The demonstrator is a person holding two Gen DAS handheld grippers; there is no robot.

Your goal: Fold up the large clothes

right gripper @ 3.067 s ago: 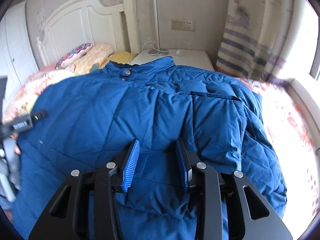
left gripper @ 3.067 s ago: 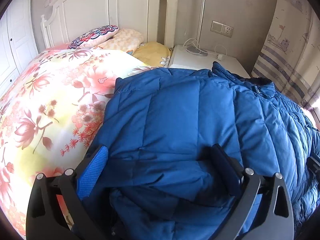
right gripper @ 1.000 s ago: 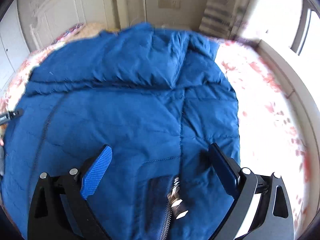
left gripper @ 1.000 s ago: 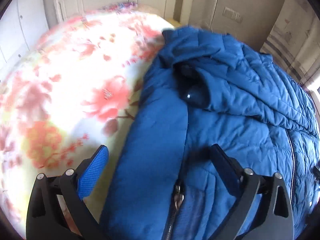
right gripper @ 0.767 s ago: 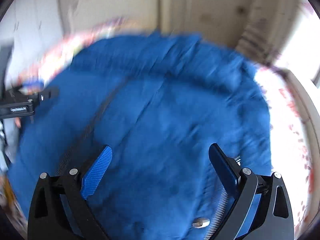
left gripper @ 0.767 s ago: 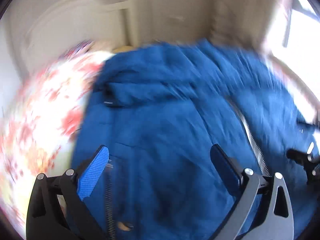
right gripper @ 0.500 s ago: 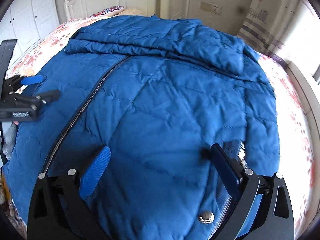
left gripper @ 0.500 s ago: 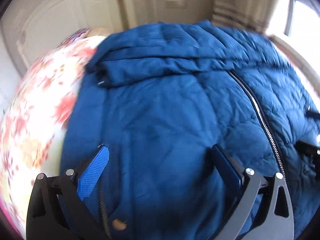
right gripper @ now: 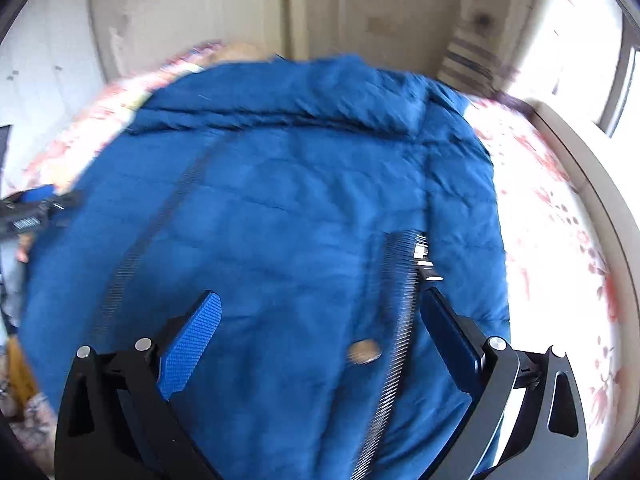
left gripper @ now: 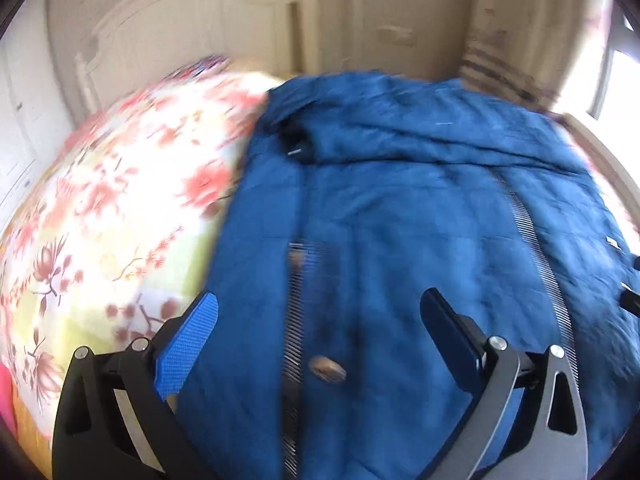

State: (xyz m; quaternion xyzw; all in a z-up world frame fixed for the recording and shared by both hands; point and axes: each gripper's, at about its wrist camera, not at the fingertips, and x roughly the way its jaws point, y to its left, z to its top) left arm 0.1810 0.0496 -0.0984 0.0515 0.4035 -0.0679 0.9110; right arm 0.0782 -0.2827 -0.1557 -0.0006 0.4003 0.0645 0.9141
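Observation:
A large blue puffer jacket [left gripper: 400, 208] lies spread on the bed, front up, with its sleeves folded across the far end. In the left wrist view my left gripper [left gripper: 318, 320] stands open over the jacket's left edge, above a zipper strip and a metal snap [left gripper: 328, 370]. In the right wrist view the jacket [right gripper: 280, 208] fills the middle, and my right gripper [right gripper: 320, 316] hangs open over its right half, near a zipper [right gripper: 400, 320] and a snap [right gripper: 362, 352]. Neither gripper holds any cloth. The left gripper [right gripper: 32, 208] shows at the far left of the right wrist view.
A floral quilt [left gripper: 100, 208] covers the bed left of the jacket and also shows on the right [right gripper: 560, 220]. A white headboard [left gripper: 180, 52] and pillows stand at the far end. Striped curtains [left gripper: 500, 72] and a bright window [right gripper: 600, 60] are on the right.
Both grippers, open throughout the last second, have swung over the jacket; both views are motion-blurred. About three seconds ago the right jaws stood narrower over the cloth; they now stand wide.

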